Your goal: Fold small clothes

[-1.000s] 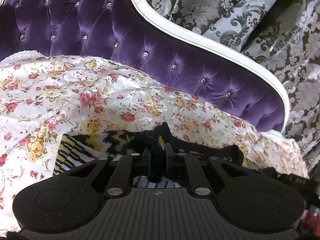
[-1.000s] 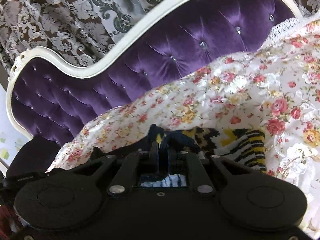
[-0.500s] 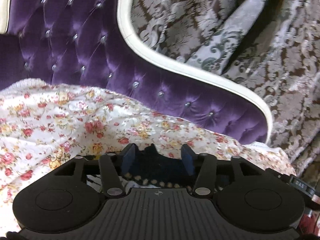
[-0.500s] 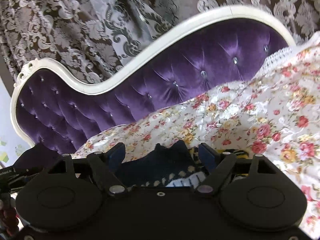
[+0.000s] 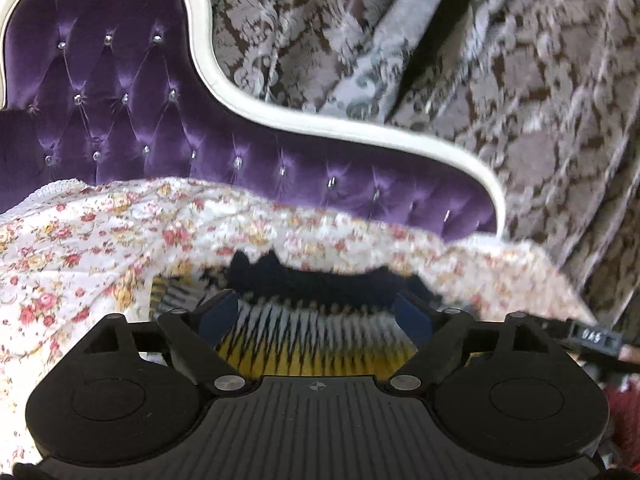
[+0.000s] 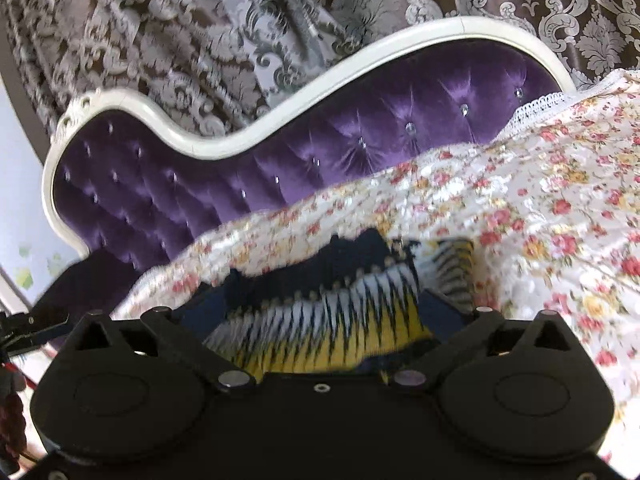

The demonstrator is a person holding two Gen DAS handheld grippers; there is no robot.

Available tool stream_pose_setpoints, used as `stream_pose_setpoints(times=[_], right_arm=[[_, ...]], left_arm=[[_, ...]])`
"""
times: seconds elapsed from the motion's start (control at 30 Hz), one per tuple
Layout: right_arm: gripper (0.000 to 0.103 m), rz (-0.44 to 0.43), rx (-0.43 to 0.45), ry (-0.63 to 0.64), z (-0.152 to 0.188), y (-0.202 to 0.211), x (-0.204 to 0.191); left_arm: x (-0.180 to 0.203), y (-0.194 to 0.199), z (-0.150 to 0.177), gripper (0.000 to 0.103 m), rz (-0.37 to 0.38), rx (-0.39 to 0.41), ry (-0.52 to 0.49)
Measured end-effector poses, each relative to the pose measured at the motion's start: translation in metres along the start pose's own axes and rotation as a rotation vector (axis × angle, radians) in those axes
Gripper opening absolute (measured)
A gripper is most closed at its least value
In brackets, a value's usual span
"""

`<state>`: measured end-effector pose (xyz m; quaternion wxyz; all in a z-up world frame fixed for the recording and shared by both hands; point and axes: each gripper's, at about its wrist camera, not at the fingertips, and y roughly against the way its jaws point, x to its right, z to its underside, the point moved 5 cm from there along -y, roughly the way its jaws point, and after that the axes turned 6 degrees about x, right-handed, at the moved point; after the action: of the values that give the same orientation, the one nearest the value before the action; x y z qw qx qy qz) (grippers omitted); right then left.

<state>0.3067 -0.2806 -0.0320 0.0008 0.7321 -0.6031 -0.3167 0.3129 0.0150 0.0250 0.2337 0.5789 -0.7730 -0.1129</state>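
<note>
1 patterned garment [image 5: 316, 332] on floral bedspread [image 5: 80, 248], long axis crosswise. 2 claws, left claw [image 5: 316, 314] & right claw [image 6: 320, 312]: jaws just opened, both released, garment between, ungripped.

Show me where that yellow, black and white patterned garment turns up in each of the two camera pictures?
Left wrist view: the patterned garment lies low in the middle, between the spread fingers, on the floral bedspread.
Right wrist view: the patterned garment sits low in the middle, slanting up to the right.
Shared landmark: the purple tufted headboard with its white frame.
</note>
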Motion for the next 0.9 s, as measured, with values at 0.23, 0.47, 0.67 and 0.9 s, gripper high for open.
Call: stream_pose_setpoints(times=[0.23, 0.47, 0.67, 0.9], right_arm=[[0.103, 0.062, -0.093, 0.143, 0.029, -0.021, -0.001], [0.103, 0.153, -0.145, 0.342, 0.042, -0.049, -0.002], [0.103, 0.166, -0.160, 0.300, 0.043, -0.065, 0.013], [0.103, 0.152, -0.165, 0.284, 0.043, -0.069, 0.017]], left_arm=[[0.000, -0.042, 0.047, 0.086, -0.074, -0.121, -0.143], [-0.019, -0.078, 0.061, 0.086, -0.158, -0.138, -0.175], [-0.035, -0.103, 0.066, 0.090, -0.226, -0.189, -0.141], [-0.039, -0.115, 0.073, 0.103, -0.253, -0.219, -0.141]])
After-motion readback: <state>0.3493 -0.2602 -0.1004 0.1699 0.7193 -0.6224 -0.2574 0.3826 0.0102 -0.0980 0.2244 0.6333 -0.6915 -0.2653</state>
